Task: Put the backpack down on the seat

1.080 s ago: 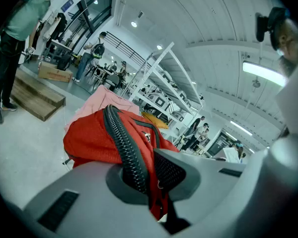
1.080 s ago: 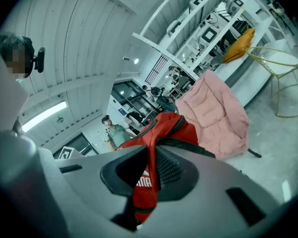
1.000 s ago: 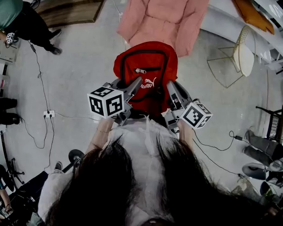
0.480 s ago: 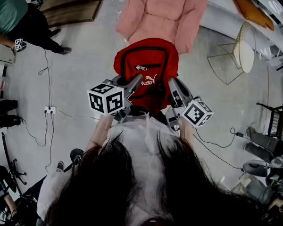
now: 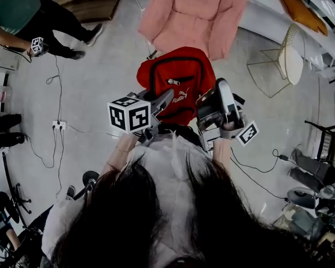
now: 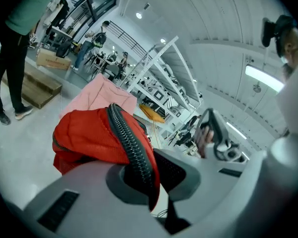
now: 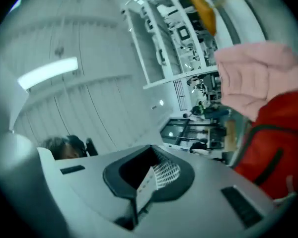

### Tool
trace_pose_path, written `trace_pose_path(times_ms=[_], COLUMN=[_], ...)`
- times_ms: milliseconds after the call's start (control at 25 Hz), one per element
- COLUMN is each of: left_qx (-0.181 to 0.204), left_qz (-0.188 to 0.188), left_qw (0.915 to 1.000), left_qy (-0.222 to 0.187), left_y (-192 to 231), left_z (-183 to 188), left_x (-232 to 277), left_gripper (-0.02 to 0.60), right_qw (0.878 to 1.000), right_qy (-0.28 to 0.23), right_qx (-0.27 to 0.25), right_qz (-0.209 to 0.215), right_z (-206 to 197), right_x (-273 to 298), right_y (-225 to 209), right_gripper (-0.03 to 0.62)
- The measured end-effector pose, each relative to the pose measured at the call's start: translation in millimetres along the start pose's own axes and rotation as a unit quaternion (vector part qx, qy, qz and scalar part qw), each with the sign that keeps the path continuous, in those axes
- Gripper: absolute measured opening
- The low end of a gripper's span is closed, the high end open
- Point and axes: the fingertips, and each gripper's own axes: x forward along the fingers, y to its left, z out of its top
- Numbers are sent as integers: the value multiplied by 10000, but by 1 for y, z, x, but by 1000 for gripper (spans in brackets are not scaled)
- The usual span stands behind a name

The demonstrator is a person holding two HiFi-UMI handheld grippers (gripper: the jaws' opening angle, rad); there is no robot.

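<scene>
Near the pink seat (image 5: 195,15), your left gripper (image 5: 163,97) clamps jaws on the backpack (image 5: 176,80) at its zipped edge — soft, likely saggy; right gripper (image 5: 215,100) jaws closed, empty.

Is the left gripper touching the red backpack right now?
Touching. In the left gripper view, the left gripper has its jaws closed on the backpack, pinching its zip-lined red edge between them.

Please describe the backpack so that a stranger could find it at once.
Find the pink padded seat at the top of the head view. Just below it, the left gripper holds the backpack: the only bright red thing, with black zippers and a white logo.
</scene>
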Motion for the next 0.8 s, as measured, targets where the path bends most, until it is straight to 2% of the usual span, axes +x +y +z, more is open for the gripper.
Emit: trace_pose_path(times_ms=[40, 80, 120, 160, 200, 240, 280, 320, 400, 560, 640, 800], left_qx=[-13, -78, -204, -360, -499, -586, -608, -565, -346, 107, 156, 250], left_qz=[-3, -22, -51, -75, -84, -85, -81, -68, -38, -122, -209, -249], left_qw=[9998, 9993, 9985, 9977, 9972, 9972, 9975, 9980, 9992, 9995, 9993, 9991], left_qy=[181, 368, 513, 577, 553, 466, 360, 275, 206, 272, 253, 213], left_y=[-2, -3, -3, -1, 2, 5, 8, 9, 7, -2, -2, 1], left_z=[-8, -18, -27, -32, -32, -29, -22, -15, -2, 22, 39, 64], left_x=[7, 14, 18, 20, 20, 19, 16, 14, 12, 23, 31, 42], left_gripper=[38, 38, 37, 35, 35, 35, 35, 35, 37, 37, 37, 37], right_qw=[9994, 9995, 9943, 9791, 9572, 9363, 9212, 9116, 8979, 8632, 8631, 8808], right_qy=[-128, 19, 309, 602, 818, 951, 1033, 1094, 1252, 1969, 2175, 2370], right_qx=[106, -282, -986, -1768, -2427, -2851, -3040, -3067, -2955, -2811, -2664, -2485], right_qz=[305, 171, -253, -801, -1347, -1818, -2200, -2511, -3013, -3703, -3698, -3261], right_z=[5, 7, 8, 11, 16, 21, 26, 30, 34, 32, 30, 20], right_x=[15, 22, 22, 14, 1, -17, -36, -55, -92, -129, -122, -92], right_y=[12, 12, 2, -13, -30, -47, -64, -83, -125, -205, -226, -233], right_gripper=[29, 29, 29, 29, 31, 31, 31, 32, 34, 55, 172, 207])
